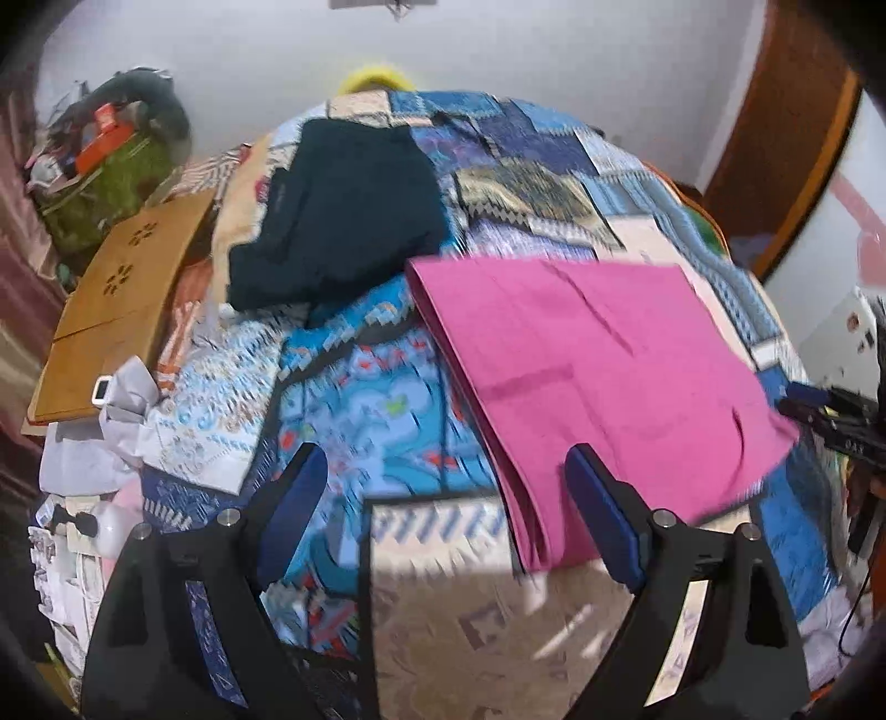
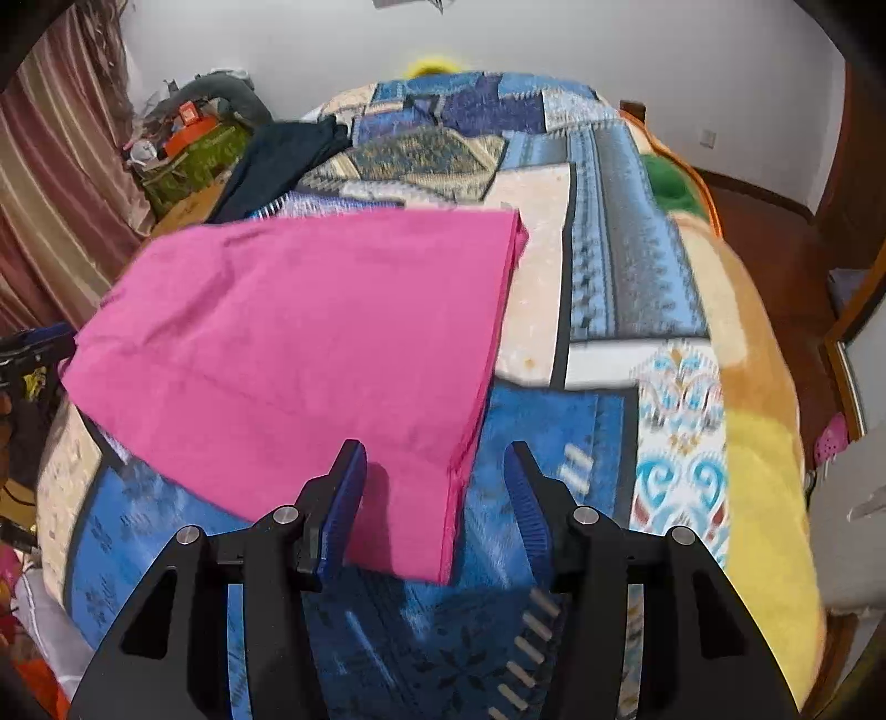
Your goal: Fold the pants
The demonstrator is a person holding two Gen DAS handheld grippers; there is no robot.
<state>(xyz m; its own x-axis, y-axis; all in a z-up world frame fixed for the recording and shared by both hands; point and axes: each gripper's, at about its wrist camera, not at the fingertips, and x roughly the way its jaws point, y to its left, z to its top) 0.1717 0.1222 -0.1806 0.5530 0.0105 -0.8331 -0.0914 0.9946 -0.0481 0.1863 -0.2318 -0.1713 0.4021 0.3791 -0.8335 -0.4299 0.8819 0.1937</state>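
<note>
A bed under a patchwork blanket (image 2: 620, 266) fills the room. White walls (image 2: 609, 50) stand behind it. Striped curtains (image 2: 50, 166) hang left.

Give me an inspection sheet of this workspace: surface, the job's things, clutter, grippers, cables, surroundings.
Surface: patchwork blanket covering a bed, mostly blue and cream.
Job's things: pink pants lying folded flat on the blanket, layered edges showing.
Clutter: dark garment bunched beyond the pants; wooden lap tray at the bed's left edge; crumpled paper beside it; green bag piled with items.
Grippers: left gripper open, holding nothing; right gripper open, the pants' near corner between its fingers.
Cables: thin dark cable at the bed's right edge.
Surroundings: white wall, striped curtain, wooden floor.
</note>
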